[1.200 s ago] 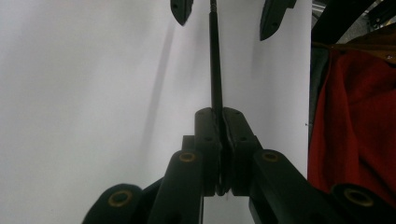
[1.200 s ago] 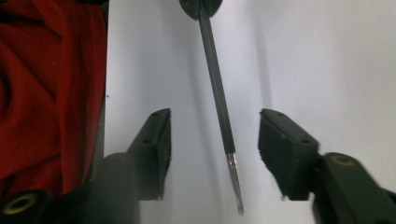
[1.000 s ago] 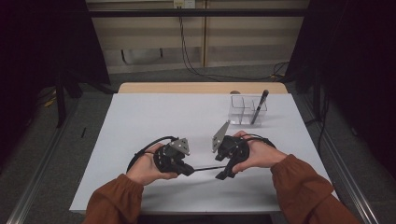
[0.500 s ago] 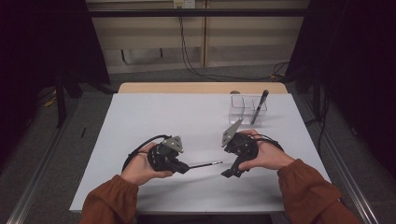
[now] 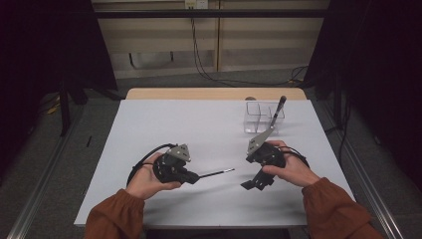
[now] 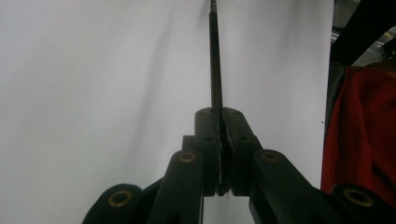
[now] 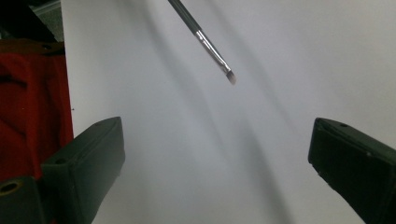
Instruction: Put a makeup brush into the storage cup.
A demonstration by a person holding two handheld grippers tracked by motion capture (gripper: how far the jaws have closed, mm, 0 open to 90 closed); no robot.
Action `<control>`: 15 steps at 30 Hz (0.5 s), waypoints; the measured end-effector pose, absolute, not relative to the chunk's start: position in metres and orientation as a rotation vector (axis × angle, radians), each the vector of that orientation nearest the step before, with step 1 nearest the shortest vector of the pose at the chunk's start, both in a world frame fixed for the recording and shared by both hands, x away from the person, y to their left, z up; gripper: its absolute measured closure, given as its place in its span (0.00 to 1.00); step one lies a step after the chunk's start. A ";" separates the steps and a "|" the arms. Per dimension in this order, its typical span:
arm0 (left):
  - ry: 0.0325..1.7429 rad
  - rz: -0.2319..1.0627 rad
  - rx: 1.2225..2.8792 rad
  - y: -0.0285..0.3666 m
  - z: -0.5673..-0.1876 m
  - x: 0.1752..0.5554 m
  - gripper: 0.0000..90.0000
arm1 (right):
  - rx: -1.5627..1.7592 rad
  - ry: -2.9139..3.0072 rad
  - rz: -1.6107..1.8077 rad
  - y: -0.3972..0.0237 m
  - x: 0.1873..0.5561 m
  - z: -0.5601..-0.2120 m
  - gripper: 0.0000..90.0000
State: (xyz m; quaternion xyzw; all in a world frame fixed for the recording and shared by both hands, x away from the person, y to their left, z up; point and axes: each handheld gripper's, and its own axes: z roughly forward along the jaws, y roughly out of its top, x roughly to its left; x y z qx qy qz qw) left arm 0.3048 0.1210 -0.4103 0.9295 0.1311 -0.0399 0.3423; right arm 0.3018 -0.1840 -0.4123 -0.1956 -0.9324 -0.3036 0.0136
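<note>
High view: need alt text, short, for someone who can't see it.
Two hands work over a white table: the left gripper is shut on a thin brush pointing toward the right gripper, whose jaws have just been opening with nothing between them. Behind it, a clear divided container holds another dark brush.

A white rectangular table [image 5: 199, 124] with a pale wooden far edge carries a clear plastic compartmented box [image 5: 263, 117] near its far right corner.
</note>
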 end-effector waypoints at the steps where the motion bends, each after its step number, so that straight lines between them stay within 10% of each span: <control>1: 0.340 -0.112 2.406 0.122 -0.411 0.305 0.95 | -0.611 -2.895 -0.958 -0.185 0.300 -0.412 0.04; 15: 0.424 -0.092 2.300 0.144 -0.417 0.295 0.95 | -0.737 -2.819 -1.118 -0.204 0.291 -0.423 0.03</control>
